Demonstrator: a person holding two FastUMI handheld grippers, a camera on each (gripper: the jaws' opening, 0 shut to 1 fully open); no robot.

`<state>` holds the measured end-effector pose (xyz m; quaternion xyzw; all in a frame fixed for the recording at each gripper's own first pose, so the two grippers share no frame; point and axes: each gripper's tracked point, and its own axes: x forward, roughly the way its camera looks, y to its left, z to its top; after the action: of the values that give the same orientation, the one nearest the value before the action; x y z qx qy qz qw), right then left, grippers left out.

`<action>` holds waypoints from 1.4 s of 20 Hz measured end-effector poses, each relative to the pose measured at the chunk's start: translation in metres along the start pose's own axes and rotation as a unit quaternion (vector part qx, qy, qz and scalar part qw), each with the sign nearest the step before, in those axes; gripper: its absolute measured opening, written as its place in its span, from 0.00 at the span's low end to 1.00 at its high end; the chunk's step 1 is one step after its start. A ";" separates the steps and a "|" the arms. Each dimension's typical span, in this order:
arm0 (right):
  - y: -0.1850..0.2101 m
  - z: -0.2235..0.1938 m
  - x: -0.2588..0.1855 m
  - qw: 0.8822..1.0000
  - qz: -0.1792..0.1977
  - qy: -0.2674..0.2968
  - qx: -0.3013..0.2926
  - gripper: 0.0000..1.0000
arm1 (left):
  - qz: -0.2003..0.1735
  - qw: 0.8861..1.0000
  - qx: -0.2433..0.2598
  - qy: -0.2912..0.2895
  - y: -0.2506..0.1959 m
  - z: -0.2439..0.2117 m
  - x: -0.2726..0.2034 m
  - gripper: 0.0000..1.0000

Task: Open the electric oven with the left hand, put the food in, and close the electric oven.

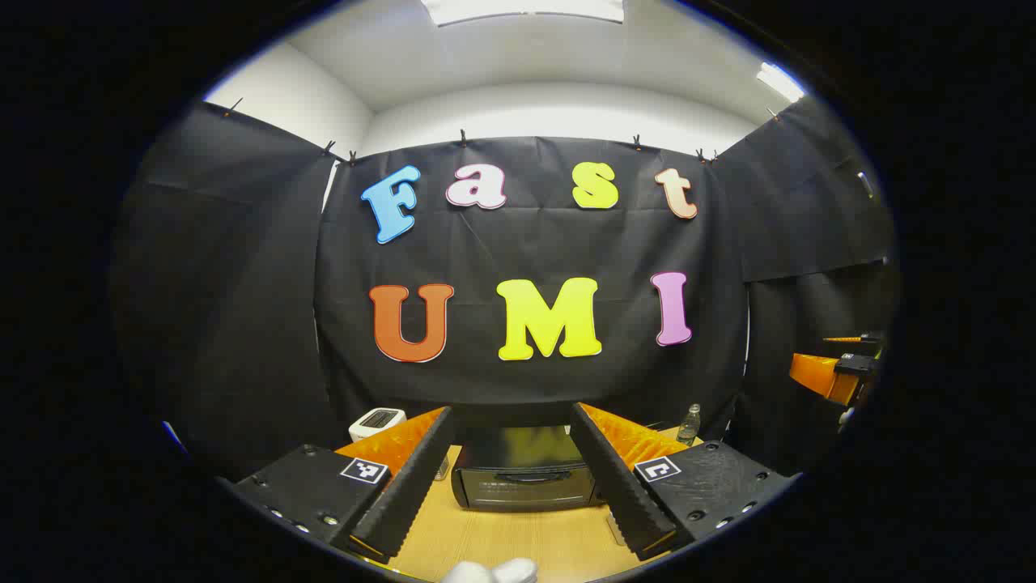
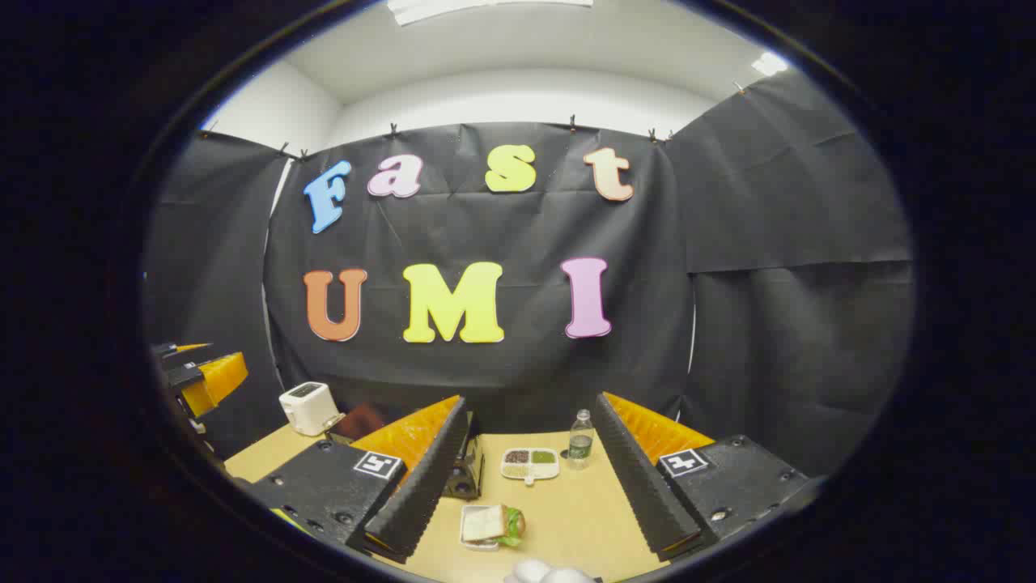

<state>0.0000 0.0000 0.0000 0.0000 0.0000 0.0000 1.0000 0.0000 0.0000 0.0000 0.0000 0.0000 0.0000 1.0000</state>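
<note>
Still shut, the electric oven point(image 1: 522, 478) sits on the worktop point(image 1: 518, 542) straight ahead of the left tool point(image 1: 518, 478), whose fingers are spread and empty; its door looks stiff and hinged, best hooked at the handle. Right tool point(image 2: 526, 478), also spread, hovers over the sandwich point(image 2: 490, 525) on its small tray, soft and easily squashed, so better lifted by the tray

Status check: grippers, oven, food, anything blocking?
Left gripper open, facing closed oven. Right gripper open above sandwich. Bottle and divided dish behind, not blocking.
</note>
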 end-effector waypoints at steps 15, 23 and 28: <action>-0.009 0.007 0.003 1.000 -0.003 -0.012 -0.005 0.90 | -0.003 1.000 0.002 0.003 -0.005 -0.007 0.015 0.95; -0.020 0.010 0.003 1.000 -0.009 -0.025 -0.004 0.91 | -0.013 1.000 0.011 0.020 -0.013 -0.060 0.052 0.95; -0.034 0.007 -0.003 0.999 -0.026 -0.020 -0.009 0.91 | -0.035 0.998 0.010 0.054 -0.030 -0.121 0.087 0.95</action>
<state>-0.0028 -0.0340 0.0073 -0.0093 -0.0199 -0.0259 0.9994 0.0872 -0.0298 -0.1207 0.0101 0.0541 -0.0347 0.9979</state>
